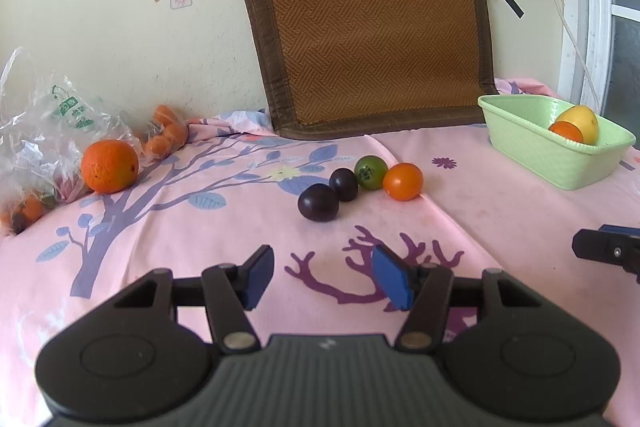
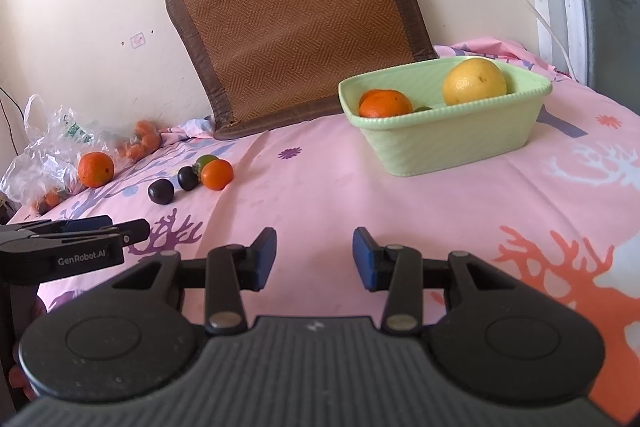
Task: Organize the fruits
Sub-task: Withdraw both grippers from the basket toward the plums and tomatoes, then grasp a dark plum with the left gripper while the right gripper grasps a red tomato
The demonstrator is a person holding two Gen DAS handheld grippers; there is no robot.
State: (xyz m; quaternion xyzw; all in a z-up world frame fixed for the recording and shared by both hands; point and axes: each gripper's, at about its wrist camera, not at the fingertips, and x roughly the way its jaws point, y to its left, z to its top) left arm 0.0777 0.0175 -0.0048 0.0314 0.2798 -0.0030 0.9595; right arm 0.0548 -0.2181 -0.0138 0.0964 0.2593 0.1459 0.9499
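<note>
Both tools hover empty over the pink bedsheet (image 1: 500, 211): the left tool (image 1: 323, 277) and the right tool (image 2: 314, 258) each hold their blue pads apart with nothing between them. Ahead of the left tool lie two dark plums (image 1: 319, 202), a green fruit (image 1: 371, 172) and a small orange one (image 1: 403, 181), touching in a row. The green basket (image 2: 460, 143) sits to the right, already holding fruit. On soft bedding, a nudge to one round fruit could roll its neighbours away.
</note>
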